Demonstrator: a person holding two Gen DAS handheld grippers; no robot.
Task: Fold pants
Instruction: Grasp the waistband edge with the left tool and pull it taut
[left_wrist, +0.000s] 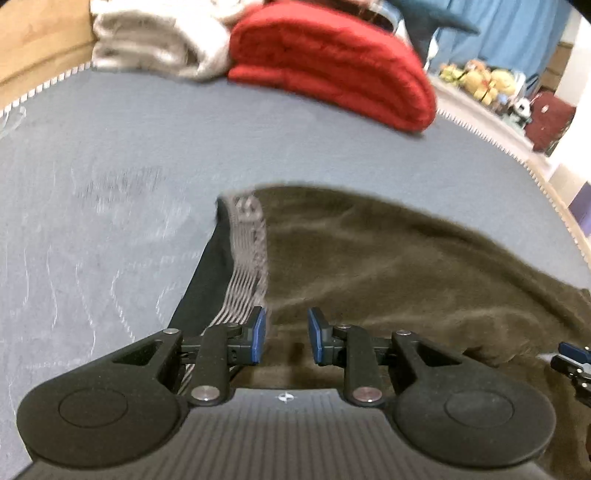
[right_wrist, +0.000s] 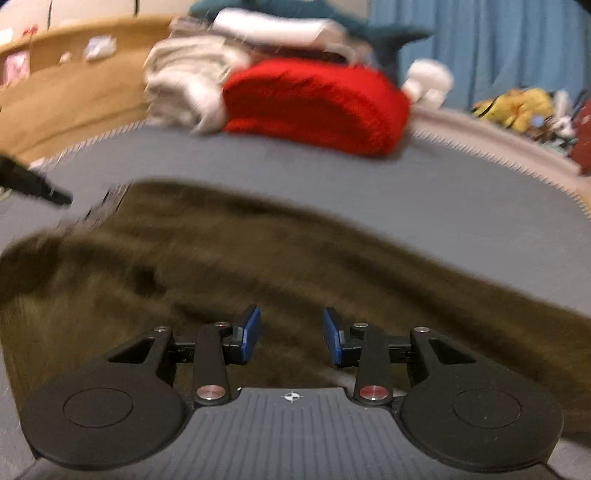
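Observation:
Olive-brown pants (left_wrist: 388, 258) lie spread on the grey mattress (left_wrist: 110, 147). Their striped grey waistband (left_wrist: 247, 254) and dark lining are turned up at the left end. My left gripper (left_wrist: 286, 334) hovers over the waist end, open, its blue pads apart with only fabric showing below the gap. The right gripper's tip (left_wrist: 572, 358) pokes in at the right edge of the left wrist view. In the right wrist view the pants (right_wrist: 258, 266) stretch across the frame, blurred. My right gripper (right_wrist: 291, 334) is open above them, nothing between its pads.
A folded red garment (left_wrist: 332, 66) and a grey-white pile of clothes (left_wrist: 155, 44) sit at the mattress's far edge. A wooden bed frame (right_wrist: 74, 92) is at the left, a blue curtain (right_wrist: 498, 48) and plush toys (right_wrist: 517, 107) at the right.

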